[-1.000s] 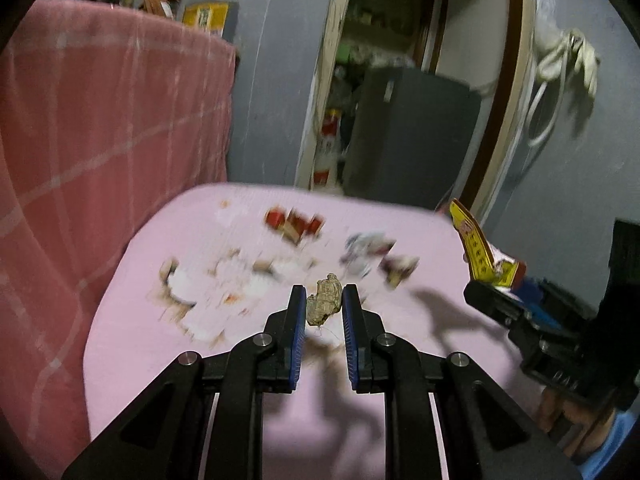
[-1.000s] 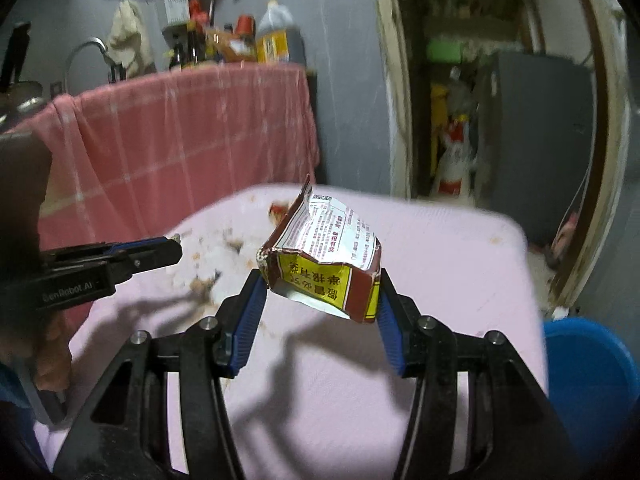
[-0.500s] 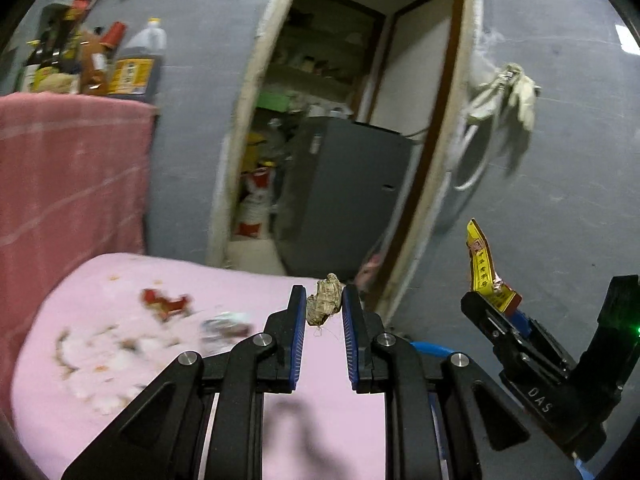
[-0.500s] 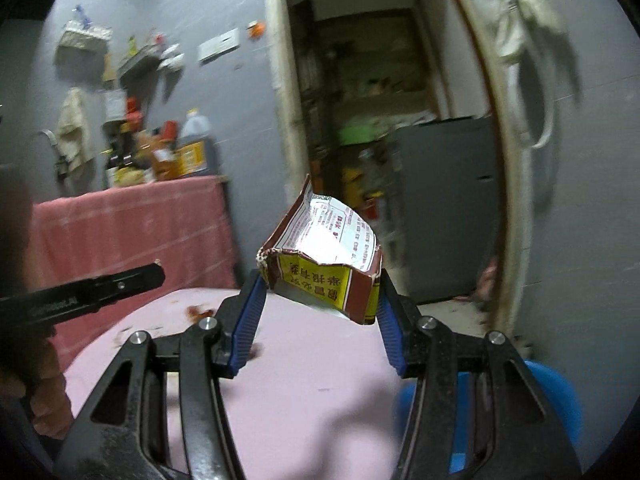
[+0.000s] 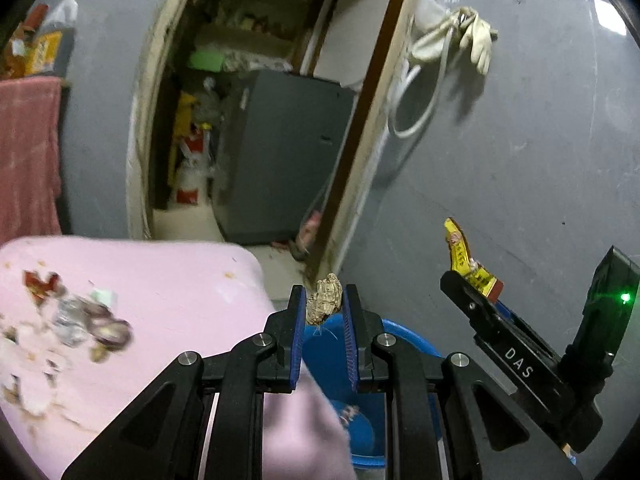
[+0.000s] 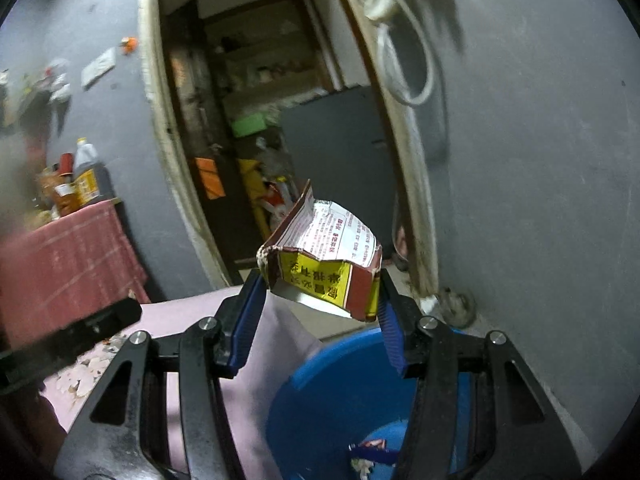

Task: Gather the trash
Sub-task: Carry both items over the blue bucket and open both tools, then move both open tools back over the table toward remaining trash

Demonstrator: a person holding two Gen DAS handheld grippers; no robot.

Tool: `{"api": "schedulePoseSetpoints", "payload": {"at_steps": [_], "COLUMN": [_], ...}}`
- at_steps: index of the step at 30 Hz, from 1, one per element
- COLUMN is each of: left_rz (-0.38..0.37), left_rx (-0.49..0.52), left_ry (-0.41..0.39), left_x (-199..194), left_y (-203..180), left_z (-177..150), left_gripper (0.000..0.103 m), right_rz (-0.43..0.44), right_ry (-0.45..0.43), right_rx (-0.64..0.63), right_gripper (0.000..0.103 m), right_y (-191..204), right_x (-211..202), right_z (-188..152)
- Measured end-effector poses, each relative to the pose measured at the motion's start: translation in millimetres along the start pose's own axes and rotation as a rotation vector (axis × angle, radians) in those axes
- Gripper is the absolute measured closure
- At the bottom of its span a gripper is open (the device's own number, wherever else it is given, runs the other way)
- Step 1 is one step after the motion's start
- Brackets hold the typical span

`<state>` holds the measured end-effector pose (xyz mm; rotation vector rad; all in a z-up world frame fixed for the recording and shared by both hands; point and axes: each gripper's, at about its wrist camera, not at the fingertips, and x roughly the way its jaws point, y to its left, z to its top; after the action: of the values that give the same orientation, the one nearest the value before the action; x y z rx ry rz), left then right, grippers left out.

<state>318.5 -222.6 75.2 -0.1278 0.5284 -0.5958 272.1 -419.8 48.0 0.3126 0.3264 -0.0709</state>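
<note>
My left gripper (image 5: pixel 323 304) is shut on a small beige crumpled scrap (image 5: pixel 323 298), held just past the right edge of the pink table (image 5: pixel 168 280) and above the blue bin (image 5: pixel 404 344). In the right wrist view, my right gripper (image 6: pixel 320 292) is shut on a torn red-and-yellow carton (image 6: pixel 326 264), which hangs above the blue bin (image 6: pixel 344 384). A few bits of trash lie inside that bin. The left wrist view also shows the right gripper (image 5: pixel 472 292) at the right with the carton (image 5: pixel 464 254). More wrappers and scraps (image 5: pixel 76 320) lie on the pink table.
A doorway straight ahead opens onto a grey cabinet (image 5: pixel 280 152) and stored clutter. Gloves and a hose (image 5: pixel 452 36) hang on the grey wall at the right. A red-cloth counter (image 6: pixel 64 256) with bottles (image 6: pixel 86 176) stands at the left.
Both grippers have swung right, off the littered pink table, to above the blue bin, each still holding its piece of trash. The doorway and grey wall now fill both views.
</note>
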Motion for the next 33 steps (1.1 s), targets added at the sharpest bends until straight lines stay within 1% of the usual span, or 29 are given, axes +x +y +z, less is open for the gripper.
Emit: {"api": "schedulePoseSetpoints", "payload": {"at_steps": [4, 10, 14, 15, 17, 18, 19, 23, 24, 25, 27, 29, 31, 33], "left_rz": [-0.025, -0.043, -0.059, -0.058, -0.053, -0.051, -0.053, -0.046, -0.041, -0.037, -0.027, -0.009, 0.015, 0.050], "left_rx": [-0.044, -0.088, -0.128, -0.128, -0.120, -0.119, -0.121, -0.128, -0.129, -0.130, -0.135, -0.136, -0.134, -0.124], "left_ry": [0.069, 0.162, 0.215, 0.234, 0.245, 0.242, 0.239, 0.236, 0.232, 0.226, 0.201, 0.167, 0.135, 0.087], "left_x": [25, 52, 64, 67, 68, 68, 68, 64, 62, 61, 52, 43, 33, 18], "left_y": [-2, -1, 2, 3, 3, 3, 4, 10, 11, 11, 16, 22, 27, 33], "left_z": [-2, -7, -10, -11, -12, -13, -13, -10, -8, -8, -6, -1, 3, 7], "left_gripper": [0.088, 0.088, 0.088, 0.087, 0.081, 0.074, 0.073, 0.072, 0.071, 0.067, 0.061, 0.057, 0.047, 0.040], "right_rz": [-0.023, -0.034, -0.036, -0.038, -0.040, -0.041, -0.042, -0.046, -0.047, -0.045, -0.037, -0.029, -0.017, -0.003], "right_ry": [0.044, 0.096, 0.097, 0.094, 0.092, 0.092, 0.091, 0.084, 0.081, 0.079, 0.069, 0.052, 0.023, -0.015], "right_rx": [0.026, 0.056, 0.078, 0.079, 0.083, 0.087, 0.089, 0.094, 0.095, 0.095, 0.092, 0.085, 0.076, 0.061], "right_gripper": [0.049, 0.049, 0.049, 0.049, 0.049, 0.049, 0.049, 0.048, 0.048, 0.047, 0.043, 0.036, 0.031, 0.024], "right_y": [-12, -24, -29, -30, -31, -32, -32, -32, -31, -32, -29, -27, -23, -17], "right_x": [8, 20, 20, 20, 20, 19, 19, 18, 18, 19, 18, 15, 11, 5], "right_z": [-2, -6, -6, -6, -6, -6, -6, -5, -5, -5, -5, -4, -2, -2]}}
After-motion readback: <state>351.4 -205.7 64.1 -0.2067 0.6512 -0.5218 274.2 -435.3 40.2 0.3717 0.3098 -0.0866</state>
